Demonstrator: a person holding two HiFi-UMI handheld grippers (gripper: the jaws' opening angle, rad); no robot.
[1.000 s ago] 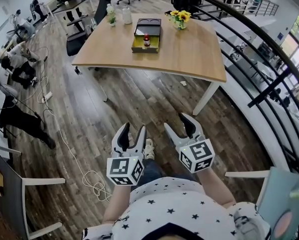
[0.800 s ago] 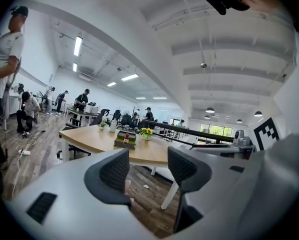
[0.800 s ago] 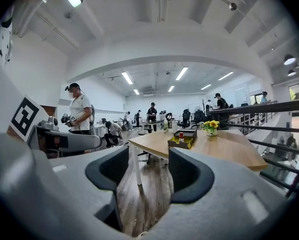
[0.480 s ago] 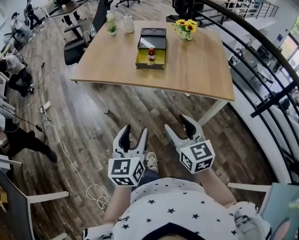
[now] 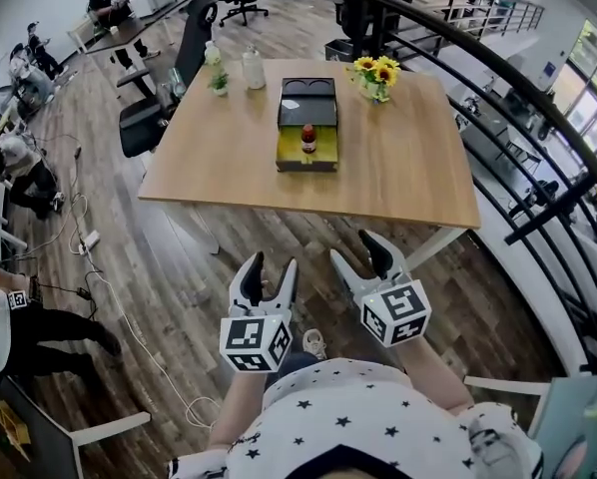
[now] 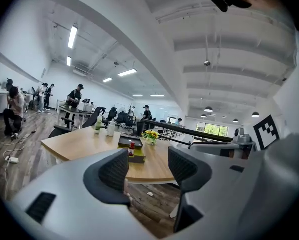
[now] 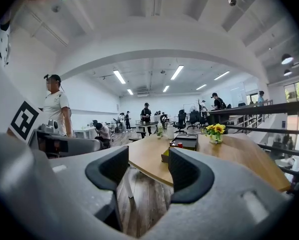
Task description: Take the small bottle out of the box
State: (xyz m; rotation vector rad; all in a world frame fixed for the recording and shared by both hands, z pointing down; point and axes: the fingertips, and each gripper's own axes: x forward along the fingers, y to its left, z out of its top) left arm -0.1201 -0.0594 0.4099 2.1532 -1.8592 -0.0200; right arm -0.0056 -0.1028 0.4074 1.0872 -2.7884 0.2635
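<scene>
A small bottle (image 5: 307,139) with a red cap stands upright in an open yellow box with a black lid (image 5: 307,124) on a wooden table (image 5: 229,163) ahead of me. My left gripper (image 5: 272,270) and right gripper (image 5: 356,251) are held side by side above the floor, well short of the table's near edge. Both are open with nothing between the jaws; the left jaws have just been opening a little wider. The left gripper view shows the bottle (image 6: 132,148) far off between its fingers. The right gripper view shows the box (image 7: 183,144) beyond its jaws.
On the table stand a sunflower vase (image 5: 376,72), a small potted plant (image 5: 218,81) and a white jar (image 5: 253,68). A black office chair (image 5: 155,116) stands at the table's left. A dark railing (image 5: 508,108) runs along the right. Cables (image 5: 119,297) lie on the floor, and people are at far left.
The table and box have come nearer and lower in the head view as I walk toward them. Both grippers keep their place before my body.
</scene>
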